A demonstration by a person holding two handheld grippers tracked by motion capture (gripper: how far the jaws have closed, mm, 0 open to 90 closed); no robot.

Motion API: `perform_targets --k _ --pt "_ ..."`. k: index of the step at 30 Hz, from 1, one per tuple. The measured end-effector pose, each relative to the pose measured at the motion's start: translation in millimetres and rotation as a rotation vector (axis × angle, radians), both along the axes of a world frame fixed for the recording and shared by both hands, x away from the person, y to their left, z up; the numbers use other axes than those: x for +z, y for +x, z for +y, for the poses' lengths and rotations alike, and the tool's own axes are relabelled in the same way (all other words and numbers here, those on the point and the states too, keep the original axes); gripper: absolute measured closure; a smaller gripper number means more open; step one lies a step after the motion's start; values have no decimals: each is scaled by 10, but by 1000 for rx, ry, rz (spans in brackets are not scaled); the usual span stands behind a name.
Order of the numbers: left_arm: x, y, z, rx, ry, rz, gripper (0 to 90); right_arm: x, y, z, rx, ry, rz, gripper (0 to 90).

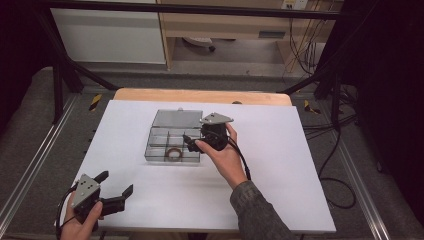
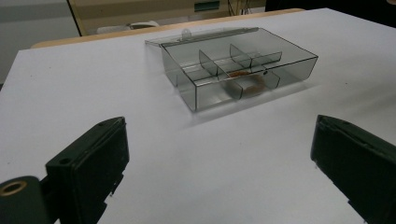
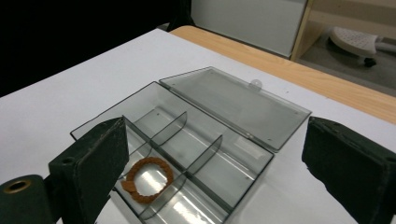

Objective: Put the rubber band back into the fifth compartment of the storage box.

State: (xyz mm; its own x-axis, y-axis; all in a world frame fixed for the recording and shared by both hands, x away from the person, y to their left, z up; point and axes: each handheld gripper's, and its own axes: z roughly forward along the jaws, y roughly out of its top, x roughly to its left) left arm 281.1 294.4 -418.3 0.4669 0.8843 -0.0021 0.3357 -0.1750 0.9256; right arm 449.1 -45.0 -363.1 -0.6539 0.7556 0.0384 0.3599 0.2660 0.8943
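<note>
Lying inside the clear box point(image 3: 187, 144), a brown ring point(image 3: 147, 179).

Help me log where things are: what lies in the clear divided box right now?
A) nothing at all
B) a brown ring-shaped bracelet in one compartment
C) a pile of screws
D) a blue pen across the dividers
B: the right gripper view shows a brown beaded ring lying in one compartment of the open clear box.
</note>
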Motion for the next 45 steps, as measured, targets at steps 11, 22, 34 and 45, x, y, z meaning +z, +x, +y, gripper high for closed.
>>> perform_targets --k 11,22,34,45 --pt "1 0 2 1 0 -3 42 130 -8 -375 -2 33 -31 108" --pt "2 -2 -3 -2 -5 -7 42 190 -19 -756 -75 46 -74 73" --pt "-1 -3 -6 -2 1 -3 41 237 -106 -1171 -117 69 -77 52" --pt "-3 -4 -2 5 -2 -3 42 291 -190 -1523 -152 83 -91 49"
